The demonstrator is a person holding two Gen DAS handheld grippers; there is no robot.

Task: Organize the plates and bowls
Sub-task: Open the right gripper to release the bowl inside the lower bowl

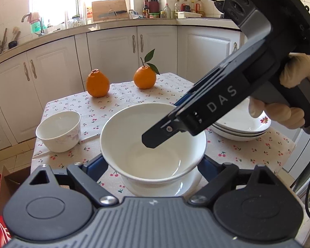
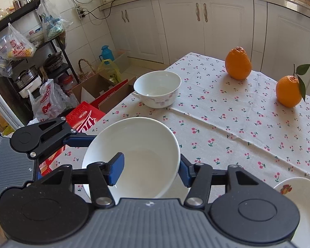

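A large white bowl (image 1: 134,136) (image 2: 146,136) is right in front of both cameras, over the cherry-print tablecloth (image 1: 132,95). A second white dish (image 1: 165,188) shows just beneath it. My left gripper (image 1: 153,166) is shut on the bowl, a blue pad on each side of its lower wall. My right gripper (image 2: 150,171), held by a gloved hand (image 1: 295,72), straddles the bowl's rim. One pad is inside the bowl and one against the outer wall. A small floral bowl (image 1: 59,131) (image 2: 157,88) stands near the table's left edge. Stacked floral plates (image 1: 241,127) (image 2: 299,198) lie at the right.
Two oranges (image 1: 97,83) (image 1: 144,77) stand at the far side of the table. Cardboard boxes (image 2: 101,91) and a red carton (image 2: 86,115) crowd the floor beside the table's left edge. A black shelf rack (image 2: 31,47) and white cabinets (image 1: 113,47) stand beyond.
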